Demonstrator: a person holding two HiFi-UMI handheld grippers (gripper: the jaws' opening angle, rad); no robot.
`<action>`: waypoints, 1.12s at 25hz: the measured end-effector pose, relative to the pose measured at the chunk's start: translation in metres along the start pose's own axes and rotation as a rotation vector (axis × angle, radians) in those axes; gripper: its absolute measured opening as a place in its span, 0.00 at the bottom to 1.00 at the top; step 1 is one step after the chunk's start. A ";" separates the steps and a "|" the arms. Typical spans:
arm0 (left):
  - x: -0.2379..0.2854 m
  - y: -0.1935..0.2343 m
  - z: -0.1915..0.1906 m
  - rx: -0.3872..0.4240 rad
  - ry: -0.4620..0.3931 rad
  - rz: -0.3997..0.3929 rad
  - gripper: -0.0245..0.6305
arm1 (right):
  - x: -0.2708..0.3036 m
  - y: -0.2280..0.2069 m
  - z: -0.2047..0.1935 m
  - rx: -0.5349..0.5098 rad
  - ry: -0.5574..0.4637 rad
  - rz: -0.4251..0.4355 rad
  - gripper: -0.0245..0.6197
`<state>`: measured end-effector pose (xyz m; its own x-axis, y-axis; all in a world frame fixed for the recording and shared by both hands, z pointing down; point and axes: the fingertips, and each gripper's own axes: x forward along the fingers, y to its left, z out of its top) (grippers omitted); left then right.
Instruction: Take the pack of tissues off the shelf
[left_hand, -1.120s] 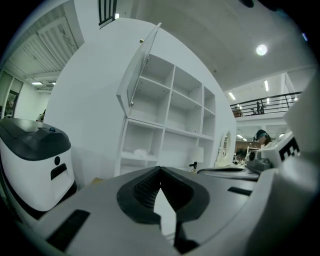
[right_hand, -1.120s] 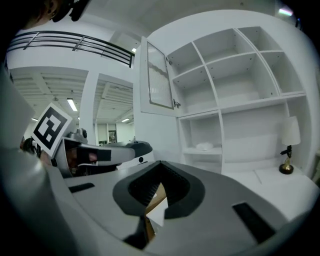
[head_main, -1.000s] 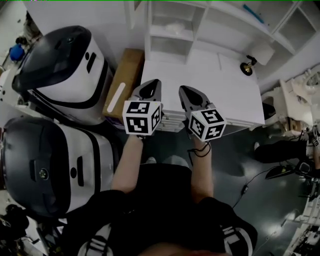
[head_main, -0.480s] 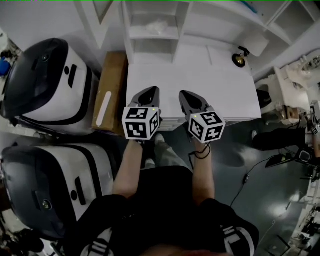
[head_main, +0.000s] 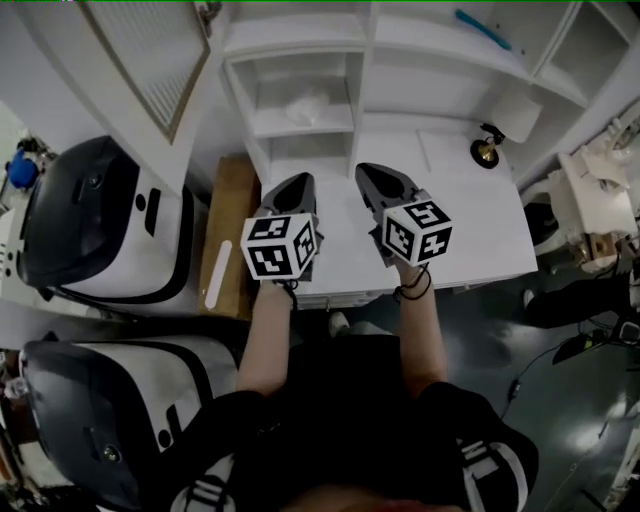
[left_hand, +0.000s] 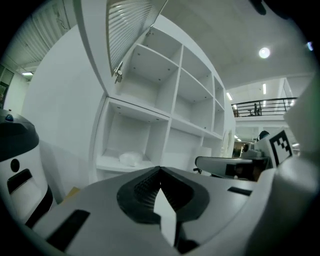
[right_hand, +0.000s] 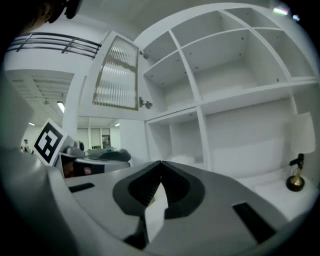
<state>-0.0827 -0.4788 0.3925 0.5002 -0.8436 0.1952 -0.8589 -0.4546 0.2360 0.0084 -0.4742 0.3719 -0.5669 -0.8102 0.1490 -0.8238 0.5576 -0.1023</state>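
The pack of tissues (head_main: 307, 108) is a soft white bundle lying in a lower left cubby of the white shelf unit (head_main: 362, 60). It also shows in the left gripper view as the tissues (left_hand: 131, 158), and less clearly in the right gripper view (right_hand: 182, 160). My left gripper (head_main: 298, 181) and right gripper (head_main: 371, 171) hover side by side over the white desk (head_main: 470, 225), short of the shelf. The left gripper (left_hand: 160, 169) has its tips together with nothing between them. So does the right gripper (right_hand: 161, 162).
A small brass lamp (head_main: 486, 150) stands at the desk's back right. A cabinet door with ribbed glass (head_main: 150, 60) hangs open at upper left. A brown box (head_main: 228, 235) and two black-and-white machines (head_main: 100, 230) stand left of the desk.
The person has stepped closer to the desk. Both grippers have come forward over the desktop toward the shelf, still side by side and still shut.
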 end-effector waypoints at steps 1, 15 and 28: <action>0.006 0.001 0.004 0.000 -0.010 -0.003 0.05 | 0.004 -0.007 0.007 0.002 -0.019 -0.002 0.07; 0.027 0.072 0.036 0.004 -0.036 0.181 0.05 | 0.120 -0.028 0.015 -0.285 0.060 0.032 0.40; 0.045 0.102 -0.004 -0.001 0.079 0.271 0.05 | 0.222 -0.045 -0.035 -0.408 0.181 -0.022 0.40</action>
<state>-0.1470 -0.5621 0.4292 0.2589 -0.9097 0.3248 -0.9625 -0.2147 0.1659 -0.0810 -0.6730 0.4443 -0.5106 -0.7981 0.3200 -0.7473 0.5959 0.2940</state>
